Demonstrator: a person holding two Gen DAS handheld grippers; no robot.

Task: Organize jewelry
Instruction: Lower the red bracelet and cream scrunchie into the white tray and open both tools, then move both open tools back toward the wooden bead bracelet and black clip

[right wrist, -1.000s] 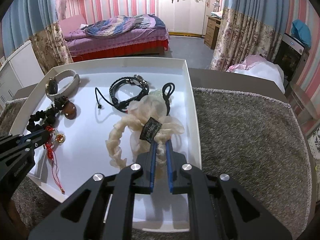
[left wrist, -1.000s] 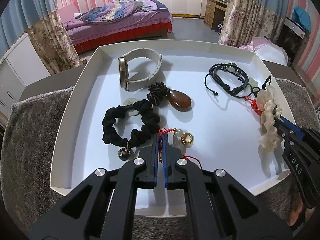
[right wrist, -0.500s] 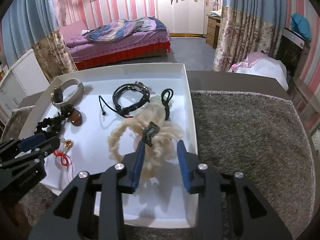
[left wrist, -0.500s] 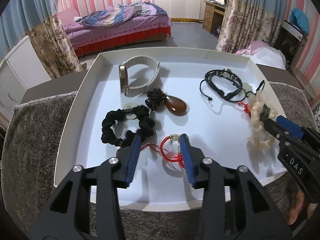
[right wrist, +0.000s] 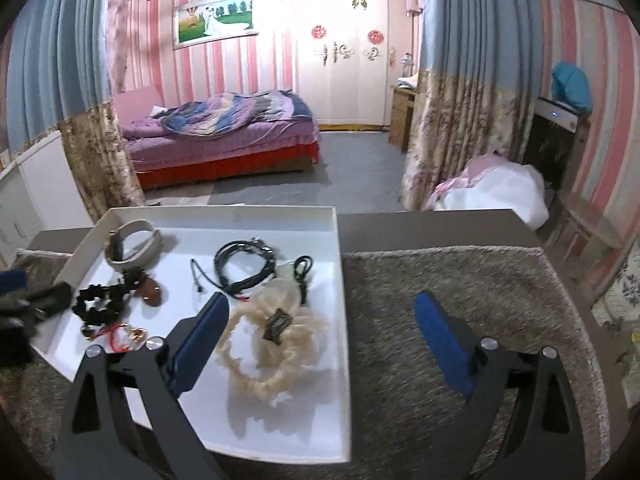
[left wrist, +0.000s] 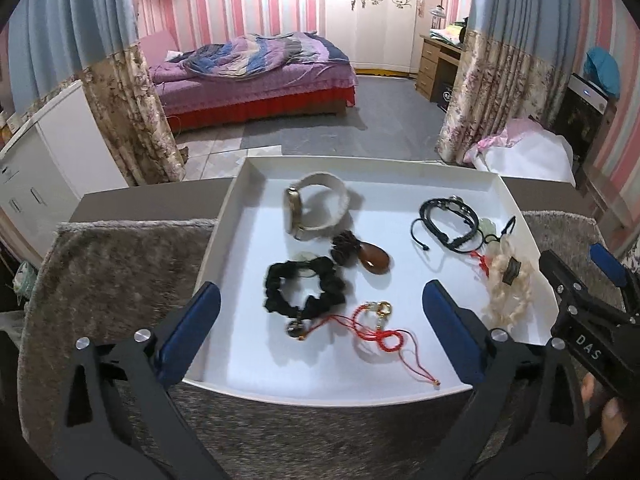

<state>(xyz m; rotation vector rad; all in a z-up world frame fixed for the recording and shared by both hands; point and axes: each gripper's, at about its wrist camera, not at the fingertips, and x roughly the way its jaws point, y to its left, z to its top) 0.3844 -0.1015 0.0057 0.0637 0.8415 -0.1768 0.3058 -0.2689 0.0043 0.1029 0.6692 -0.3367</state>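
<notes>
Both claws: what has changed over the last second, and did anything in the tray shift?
The left claw let go of the red cord charm and the right claw let go of the cream scrunchie; both are opening and have pulled back. The charm's cord now lies looser. The watch, black scrunchie and white tray stayed put.

R gripper (right wrist: 320, 320) jaws opening, nothing between; cream scrunchie (right wrist: 272, 344) in white tray (right wrist: 342, 320) w/ black cord bracelet (right wrist: 244, 266), watch (right wrist: 132, 244), prob. L gripper (right wrist: 36, 304) blurred at left edge.
</notes>
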